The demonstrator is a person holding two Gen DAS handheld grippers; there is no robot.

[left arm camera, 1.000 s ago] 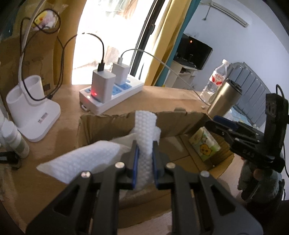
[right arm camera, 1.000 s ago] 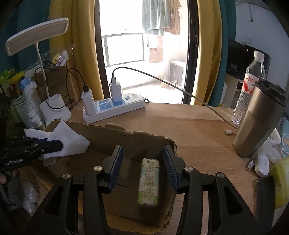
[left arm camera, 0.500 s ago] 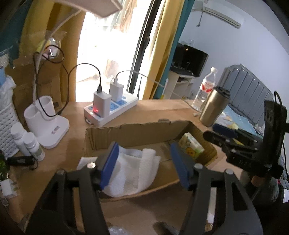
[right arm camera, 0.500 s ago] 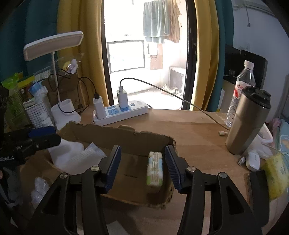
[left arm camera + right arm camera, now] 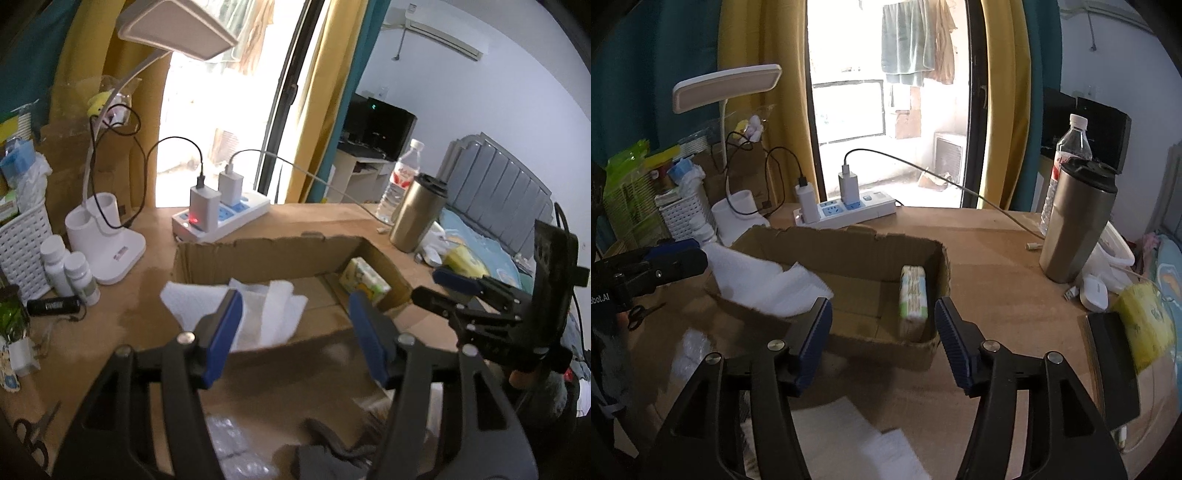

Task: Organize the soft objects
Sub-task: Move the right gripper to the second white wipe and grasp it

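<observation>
Released since a second ago: white foam sheet [image 5: 258, 314], formerly pinched upright in the left tool [image 5: 295, 321], now slumped over the left end of the cardboard box [image 5: 280, 254]. Both tools sit farther back from the box than before.

Left to right on the desk [image 5: 990, 258]:

- White woven basket [image 5: 22, 240], far left, two white bottles [image 5: 70, 273] just in front of it.
- White lamp base [image 5: 107, 240], near the box's left corner.
- Power strip [image 5: 221, 218], behind the box, two chargers plugged in, one red light showing.
- Left tool: jaws apart, nothing between the blue pads [image 5: 225, 332]; no recent change in the gap.
- Foam sheet: part inside the box, part draped over its left and near walls.
- Cardboard box: open-topped, torn rim, centre of the desk.
- Tissue pack [image 5: 914, 295], green and white, inside the box against its right wall, well apart from the sheet.
- Right tool [image 5: 882, 339]: jaws apart and just been opening, nothing between them; near the box's front wall.
- Steel tumbler [image 5: 1075, 221], upright, right of the box; water bottle [image 5: 1067, 155] just behind it.
- Yellow packet [image 5: 1145, 325], far right edge.
</observation>
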